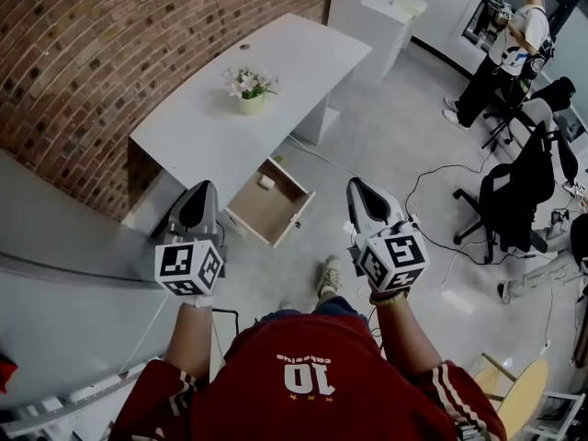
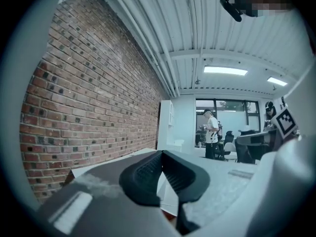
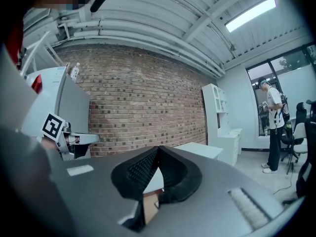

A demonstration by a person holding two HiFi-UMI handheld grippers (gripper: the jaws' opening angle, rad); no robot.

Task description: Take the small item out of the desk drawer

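A white desk point(image 1: 276, 72) stands against the brick wall, its drawer point(image 1: 262, 211) pulled open toward me. In the drawer's far corner lies a small pale item point(image 1: 266, 181). My left gripper point(image 1: 204, 187) hovers shut just left of the drawer, level and empty. Right of the drawer, over the floor, my right gripper point(image 1: 355, 186) is also shut and holds nothing. In the left gripper view the jaws point(image 2: 162, 153) meet at their tips. The right gripper view shows its jaws point(image 3: 158, 148) closed too, with the drawer's brown wood point(image 3: 148, 204) glimpsed under them.
A potted flower point(image 1: 249, 88) sits on the desk top. A white cabinet point(image 1: 386, 12) stands behind the desk. To the right are black office chairs point(image 1: 519, 186), floor cables point(image 1: 432, 177) and a standing person point(image 1: 510, 39). My shoe point(image 1: 329, 274) is near the drawer.
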